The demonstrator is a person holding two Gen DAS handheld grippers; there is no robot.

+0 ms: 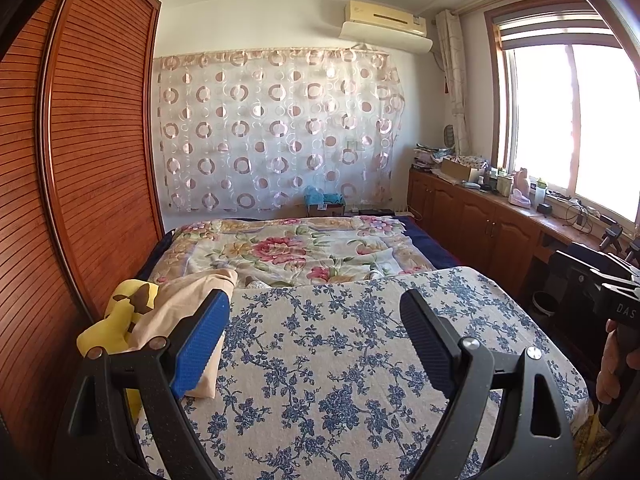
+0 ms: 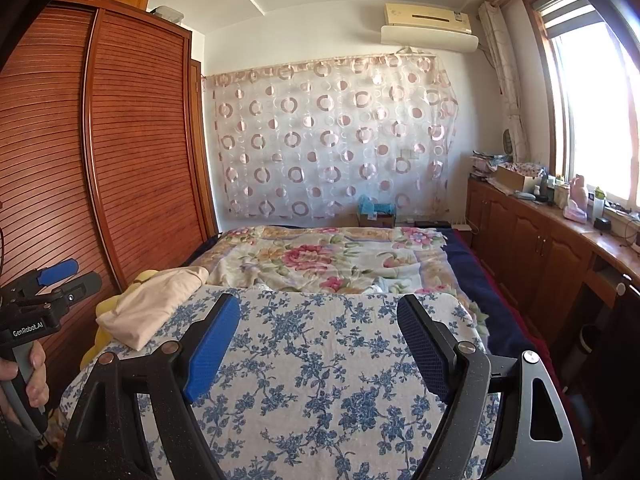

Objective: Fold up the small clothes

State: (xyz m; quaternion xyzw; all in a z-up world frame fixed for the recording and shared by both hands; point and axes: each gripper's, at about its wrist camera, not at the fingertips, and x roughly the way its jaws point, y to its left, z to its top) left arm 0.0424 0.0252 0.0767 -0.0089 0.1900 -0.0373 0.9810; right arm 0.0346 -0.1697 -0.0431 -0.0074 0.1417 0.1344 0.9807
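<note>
A beige folded garment [image 2: 154, 306] lies at the far left corner of the blue-flowered pad [image 2: 320, 360], over a yellow garment [image 2: 105, 307]. Both also show in the left wrist view: the beige garment [image 1: 188, 304] and the yellow garment [image 1: 120, 316], partly behind my left finger. My left gripper [image 1: 314, 312] is open and empty above the pad [image 1: 340, 360], just right of the garments. My right gripper [image 2: 318, 316] is open and empty above the pad's middle. The left gripper also shows at the left edge of the right wrist view [image 2: 60, 280].
A wooden slatted wardrobe [image 2: 100, 160] stands close on the left. Behind the pad lies a floral quilt [image 2: 320, 256] on the bed. Wooden cabinets [image 2: 540, 248] with clutter run along the right under the window. A patterned curtain [image 2: 332, 140] hangs on the far wall.
</note>
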